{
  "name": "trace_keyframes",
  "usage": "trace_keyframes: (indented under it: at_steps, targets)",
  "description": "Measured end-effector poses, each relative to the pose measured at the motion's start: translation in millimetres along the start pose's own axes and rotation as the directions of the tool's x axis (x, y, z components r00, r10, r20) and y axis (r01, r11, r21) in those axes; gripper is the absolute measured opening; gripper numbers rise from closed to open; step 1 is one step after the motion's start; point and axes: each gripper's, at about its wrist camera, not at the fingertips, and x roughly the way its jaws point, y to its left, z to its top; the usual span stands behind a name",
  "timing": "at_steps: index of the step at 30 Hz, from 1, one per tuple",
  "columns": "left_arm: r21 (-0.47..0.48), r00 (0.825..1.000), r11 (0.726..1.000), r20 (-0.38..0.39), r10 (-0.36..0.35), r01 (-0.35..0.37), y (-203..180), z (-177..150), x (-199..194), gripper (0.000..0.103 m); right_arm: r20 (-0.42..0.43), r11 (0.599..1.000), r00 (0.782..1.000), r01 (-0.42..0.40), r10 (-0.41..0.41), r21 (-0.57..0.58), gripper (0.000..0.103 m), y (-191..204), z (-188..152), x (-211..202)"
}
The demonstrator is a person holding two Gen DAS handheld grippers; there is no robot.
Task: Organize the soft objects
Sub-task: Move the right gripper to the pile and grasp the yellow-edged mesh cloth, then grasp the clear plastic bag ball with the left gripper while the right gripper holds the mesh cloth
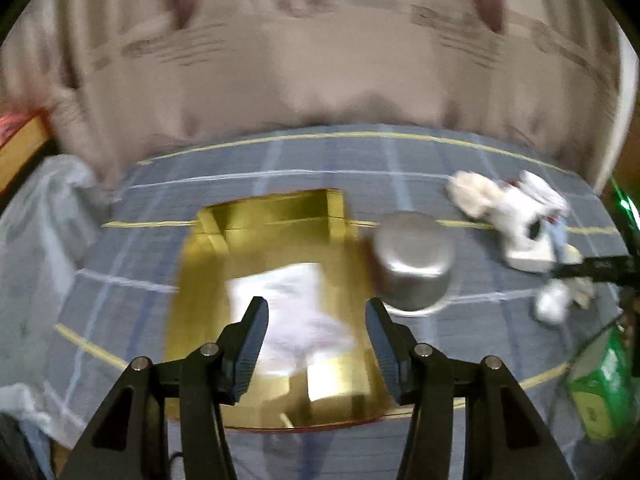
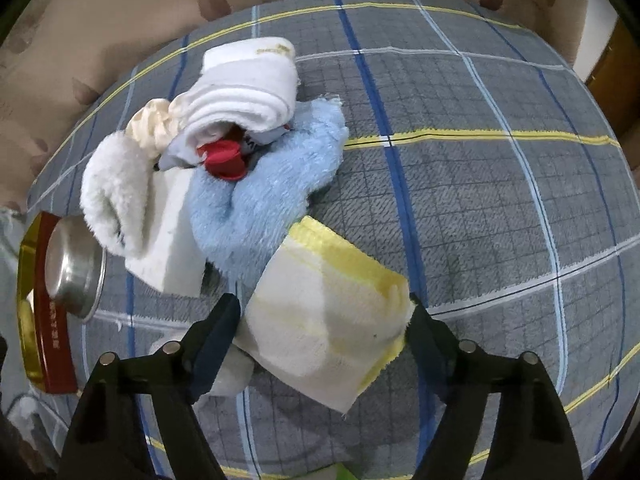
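Black gripper fingers frame the left wrist view: the left gripper [image 1: 316, 344] hangs spread and empty above a gold box [image 1: 276, 248], where one white cloth [image 1: 296, 312] already lies, blurred. Just beside the box stands an upturned steel bowl [image 1: 412, 264]. Farther right a heap of soft things [image 1: 516, 216] waits on the grey plaid bedcover [image 1: 120, 264].

From the right wrist, the right gripper [image 2: 324, 316] straddles a folded white cloth with yellow stripes [image 2: 332, 304], its fingers touching both edges; whether it is firmly pinched I cannot tell. Behind it lie a fluffy blue towel [image 2: 272, 192], a woolly white sock [image 2: 116, 192], a rolled white sock [image 2: 248, 88] and something red [image 2: 224, 160]. By my judgement, most sorting remains.
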Motion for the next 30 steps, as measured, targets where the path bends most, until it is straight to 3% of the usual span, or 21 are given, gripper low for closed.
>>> trace_keyframes:
  at_steps: [4, 10, 14, 20, 22, 30]
  targets:
    - [0.083, 0.992, 0.989, -0.043, -0.120, 0.123, -53, 5, 10, 0.052, 0.011, 0.999, 1.000, -0.005, 0.005, -0.034, 0.071, -4, -8, -7]
    - [0.193, 0.968, 0.951, -0.105, -0.226, 0.243, -116, 4, 25, 0.052, 0.106, 0.997, 0.994, 0.006, 0.003, -0.081, 0.065, -8, -25, -32]
    - [0.257, 0.959, 0.925, -0.119, -0.258, 0.281, -147, 5, 32, 0.052, 0.203, 0.995, 0.979, 0.041, -0.022, -0.092, 0.064, -10, -33, -54]
    - [0.292, 0.921, 0.875, -0.176, -0.347, 0.386, -183, 9, 41, 0.052, 0.318, 0.997, 0.948, 0.040, -0.018, -0.065, 0.064, -10, -52, -83]
    - [0.315, 0.904, 0.850, -0.208, -0.373, 0.423, -196, 8, 44, 0.052, 0.343, 0.999, 0.939, 0.012, 0.004, -0.043, 0.064, -13, -56, -90]
    - [0.404, 0.881, 0.785, -0.269, -0.389, 0.470, -240, 4, 56, 0.054, 0.386, 0.999, 0.922, 0.033, -0.025, -0.014, 0.064, -26, -71, -97]
